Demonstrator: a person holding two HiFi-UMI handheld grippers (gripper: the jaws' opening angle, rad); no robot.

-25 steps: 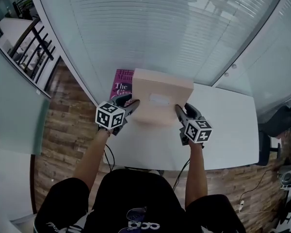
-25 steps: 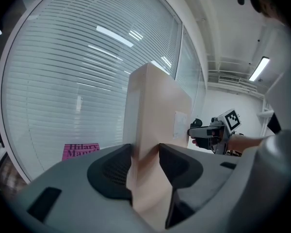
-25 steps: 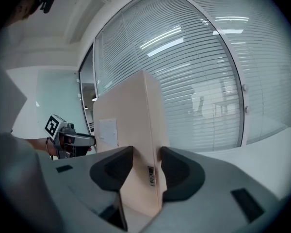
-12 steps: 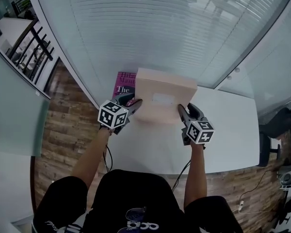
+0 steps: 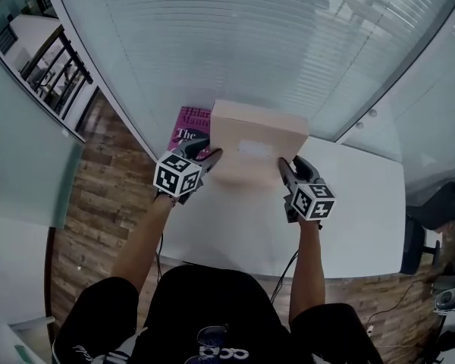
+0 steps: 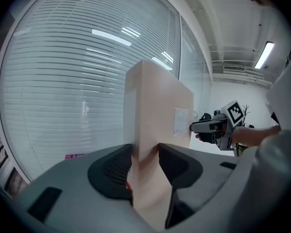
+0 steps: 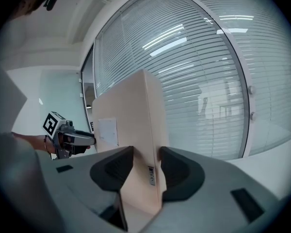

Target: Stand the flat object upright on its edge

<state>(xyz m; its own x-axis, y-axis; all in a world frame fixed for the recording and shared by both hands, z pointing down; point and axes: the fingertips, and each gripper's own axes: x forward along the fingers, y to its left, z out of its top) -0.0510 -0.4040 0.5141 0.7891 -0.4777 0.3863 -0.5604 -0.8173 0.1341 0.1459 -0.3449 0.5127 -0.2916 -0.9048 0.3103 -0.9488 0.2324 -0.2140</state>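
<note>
You've got the flat beige box [image 5: 256, 144] up on edge at the far side of the white tabletop [image 5: 356, 211], close in front of the glass wall with blinds [image 5: 227, 44]. The broad face with the small white label [image 5: 253, 151] is turned toward you. The bottom edge is down at the tabletop. I can't tell whether it actually rests there, as the grippers hide it.

Your left gripper [image 6: 145, 152] is clenched on the box's left side edge. One pad sits on each broad face and the cardboard fills the gap between them. Your right gripper [image 7: 146, 155] grasps the opposite side edge the same way, pads pressed flat on both faces. A small printed sticker [image 7: 150, 175] sits on the narrow edge just by its jaws. Both grippers sit at about the same height, low on the box, and point in toward each other across it.

In both gripper views the box looks close to upright, with no obvious lean to either side.

A magenta book [image 5: 188, 126] lies flat on the tabletop at the far left corner, just beside the box and partly behind it. It also sits right past your left gripper. I can't tell whether the book touches the box.

Both your forearms reach in from the near edge of the tabletop. Wood plank floor [image 5: 106, 203] shows on the left.
</note>
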